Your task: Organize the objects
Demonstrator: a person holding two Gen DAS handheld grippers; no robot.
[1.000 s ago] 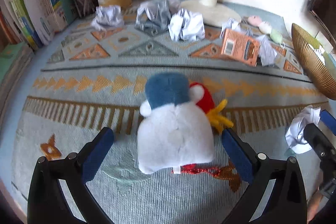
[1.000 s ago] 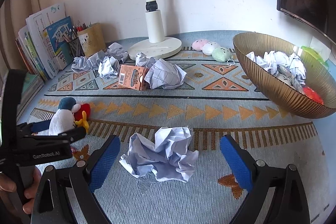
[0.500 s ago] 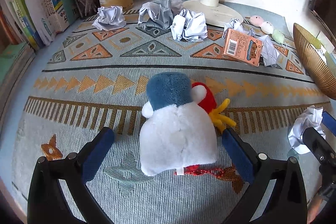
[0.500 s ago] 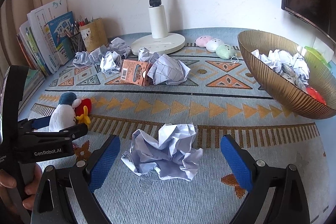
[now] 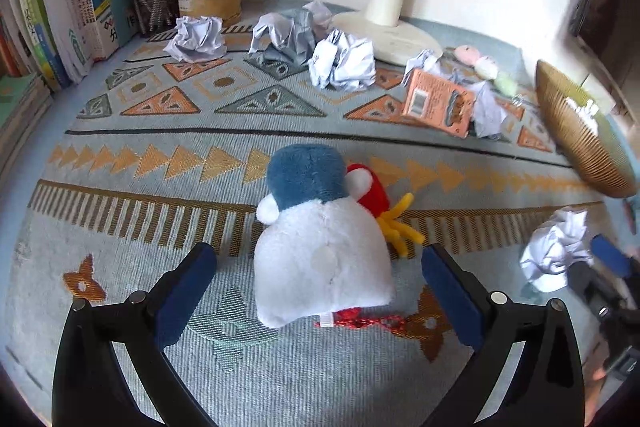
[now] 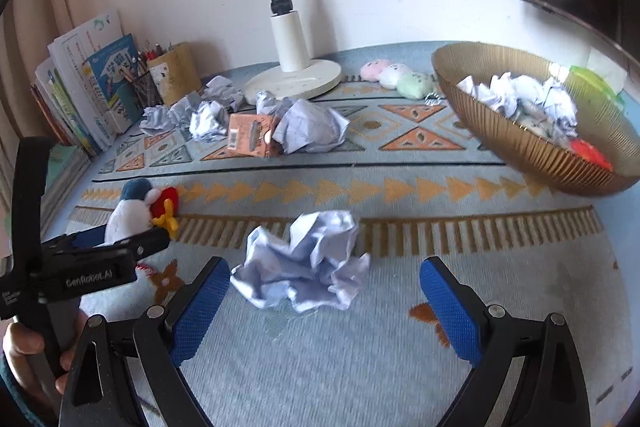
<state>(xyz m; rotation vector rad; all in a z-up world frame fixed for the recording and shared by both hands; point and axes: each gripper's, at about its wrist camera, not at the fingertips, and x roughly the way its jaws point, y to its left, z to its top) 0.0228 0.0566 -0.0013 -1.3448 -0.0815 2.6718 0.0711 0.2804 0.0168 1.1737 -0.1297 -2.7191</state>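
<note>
On the patterned rug (image 5: pixel 120 155), the left gripper (image 5: pixel 320 287) is straddling the plush penguin (image 5: pixel 320 259), jaws spread; the right gripper (image 6: pixel 322 301) is gaping around the crumpled paper ball (image 6: pixel 304 263).

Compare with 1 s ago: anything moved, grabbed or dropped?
Nothing grabbed or released. The left gripper has edged a little closer to the plush, jaws open either side of it without touching. The right gripper has advanced a little toward the paper ball, also open. Plush, paper ball, bowl and the far clutter lie where they were.
</note>
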